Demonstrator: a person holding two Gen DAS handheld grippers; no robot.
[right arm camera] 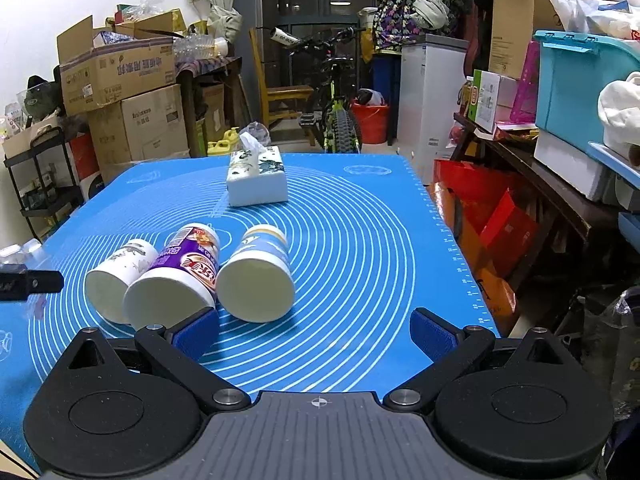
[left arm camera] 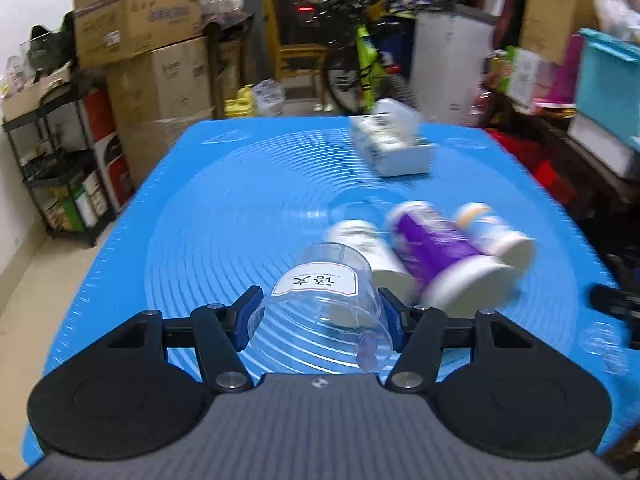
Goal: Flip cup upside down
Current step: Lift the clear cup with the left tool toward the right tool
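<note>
My left gripper (left arm camera: 320, 314) is shut on a clear plastic cup (left arm camera: 320, 304) with a white label. The cup is tilted, its wide mouth toward the camera, held above the blue mat (left arm camera: 224, 220). Three paper cups lie on their sides on the mat: a white one (right arm camera: 116, 276), a purple one (right arm camera: 180, 276) and a blue-and-white one (right arm camera: 260, 276). They show blurred in the left wrist view, right of the clear cup. My right gripper (right arm camera: 314, 334) is open and empty, just in front of the lying cups, its left pad close to the purple cup.
A tissue box (right arm camera: 256, 180) stands at the far middle of the mat (right arm camera: 360, 240). Cardboard boxes (right arm camera: 120, 80) and a black shelf stand at the left. A bicycle (right arm camera: 332, 112) is behind the table. Red bags (right arm camera: 480, 220) and a cluttered table are to the right.
</note>
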